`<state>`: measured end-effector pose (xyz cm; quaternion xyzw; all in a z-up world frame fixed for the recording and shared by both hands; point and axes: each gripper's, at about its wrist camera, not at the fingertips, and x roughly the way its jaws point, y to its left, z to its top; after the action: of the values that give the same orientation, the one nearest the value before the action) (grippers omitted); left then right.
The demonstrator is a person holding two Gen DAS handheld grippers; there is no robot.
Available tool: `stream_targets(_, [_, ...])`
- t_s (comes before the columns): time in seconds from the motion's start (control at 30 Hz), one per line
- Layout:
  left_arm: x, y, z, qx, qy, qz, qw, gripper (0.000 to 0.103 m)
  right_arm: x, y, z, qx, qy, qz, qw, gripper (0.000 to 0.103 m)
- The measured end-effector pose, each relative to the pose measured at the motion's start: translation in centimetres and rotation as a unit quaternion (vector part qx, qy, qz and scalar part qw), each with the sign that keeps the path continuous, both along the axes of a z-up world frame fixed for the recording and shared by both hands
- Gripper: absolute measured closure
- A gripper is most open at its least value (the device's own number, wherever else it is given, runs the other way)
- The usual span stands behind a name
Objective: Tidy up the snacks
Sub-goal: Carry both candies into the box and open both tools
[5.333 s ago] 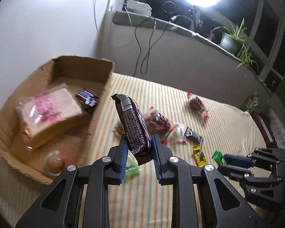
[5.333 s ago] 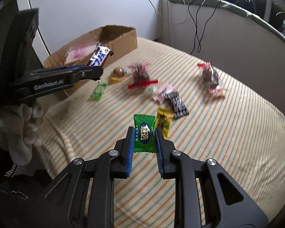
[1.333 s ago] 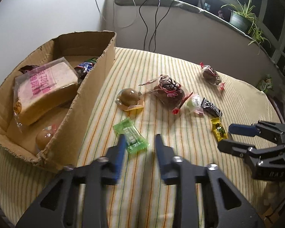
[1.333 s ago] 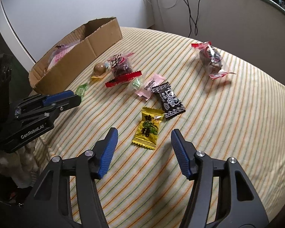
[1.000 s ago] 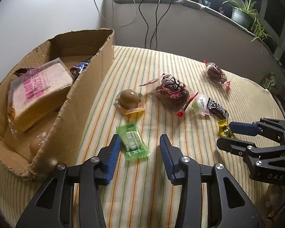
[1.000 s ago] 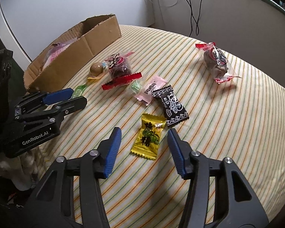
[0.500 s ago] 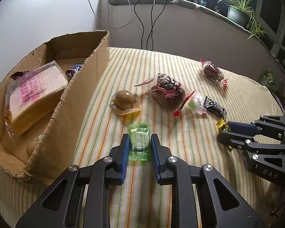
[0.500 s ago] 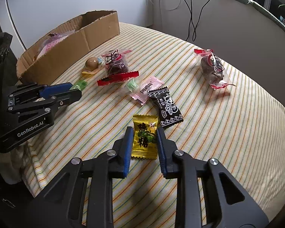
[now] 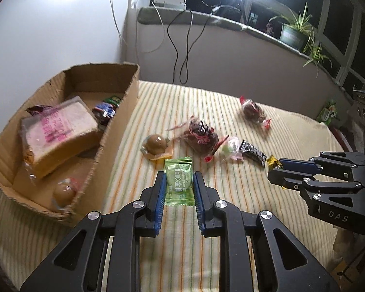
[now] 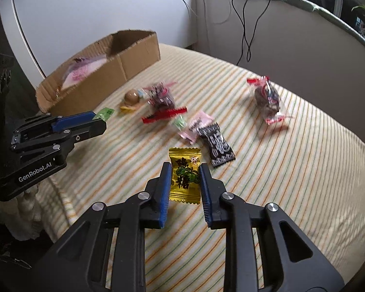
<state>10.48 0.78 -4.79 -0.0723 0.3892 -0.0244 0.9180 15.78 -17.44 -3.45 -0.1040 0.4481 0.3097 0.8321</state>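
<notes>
Striped desk cloth [image 9: 267, 219], box [image 9: 114, 131] alongside: left claw [image 9: 178, 185] newly pinched green candy [image 9: 178, 182], right claw [image 10: 185, 182] yellow candy [image 10: 184, 175]; both lifted clear, seemingly box-bound.

The left gripper [image 9: 178, 185] is held low and points forward, with its 2 blue-padded fingers [image 9: 160, 194] closed in against the sides of a green candy [image 9: 178, 182]. The right gripper [image 10: 184, 181] has the same pose: its 2 fingers [image 10: 165, 185] press on both sides of a yellow candy [image 10: 184, 175]. Each gripper appears in the other's camera, from the side, and the 2 are well apart. Whether the candies are lifted is hard to tell, probably slightly.
</notes>
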Motion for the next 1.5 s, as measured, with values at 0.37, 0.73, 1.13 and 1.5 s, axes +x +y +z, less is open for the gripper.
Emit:
stream_targets(0.37, [-1.9, 4.3, 2.7, 0.003, -0.036, 0.036, 0.9987, 0.082, -0.9, 3.4, 3.1, 0.022, -0.025, 0.026, 0.999, 0.079])
stream_targets(0.73, [-2.5, 9.8, 3.5, 0.008, -0.053, 0.087, 0.9947, 0.082, -1.3, 8.7, 4.8, 0.039, -0.04, 0.069, 0.996, 0.079])
stream_targets(1.13, [-2.2, 14.5, 3.1, 0.016, -0.052, 0.118, 0.9915, 0.082, -1.3, 16.0, 4.7, 0.035, -0.038, 0.121, 0.991, 0.079])
stream_targets(1.5, [-1.9, 15.7, 2.9, 0.015, -0.051, 0.12, 0.9914, 0.082, -1.2, 19.7, 3.9, 0.025, -0.031, 0.143, 0.989, 0.079])
